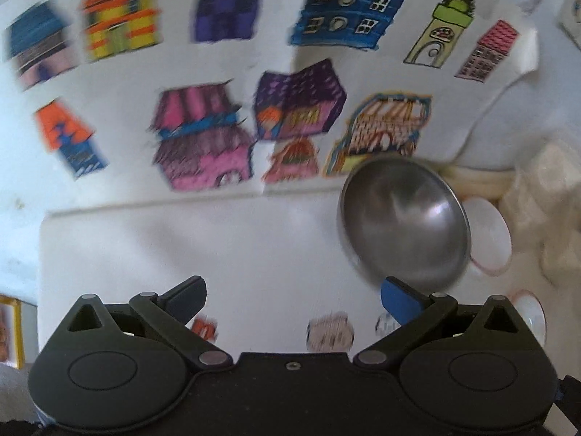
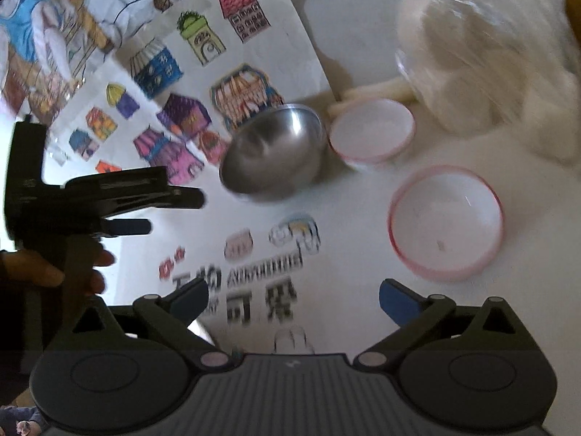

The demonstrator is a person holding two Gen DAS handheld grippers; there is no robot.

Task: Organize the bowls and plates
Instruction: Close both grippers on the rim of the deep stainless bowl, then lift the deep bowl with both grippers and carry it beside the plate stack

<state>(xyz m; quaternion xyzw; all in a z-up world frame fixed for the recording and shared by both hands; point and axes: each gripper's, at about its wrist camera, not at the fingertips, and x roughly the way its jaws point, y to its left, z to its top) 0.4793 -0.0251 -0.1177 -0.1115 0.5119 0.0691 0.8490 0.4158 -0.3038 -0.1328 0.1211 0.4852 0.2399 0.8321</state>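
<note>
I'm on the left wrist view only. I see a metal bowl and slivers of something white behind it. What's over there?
Observer: Two white bowls with pink rims. The smaller one sits right beside the metal bowl, the larger one nearer the right gripper.
Operator: Anything in them?
Observer: Both look empty, and both stand upright and apart, not stacked.
Operator: Is the right gripper holding anything?
Observer: No. It is open with nothing between its fingers, only the printed sheet below.
Operator: And my own left gripper from outside?
Observer: The right wrist view shows the left gripper from the side, held by a hand, short of the metal bowl and not touching it.
</note>
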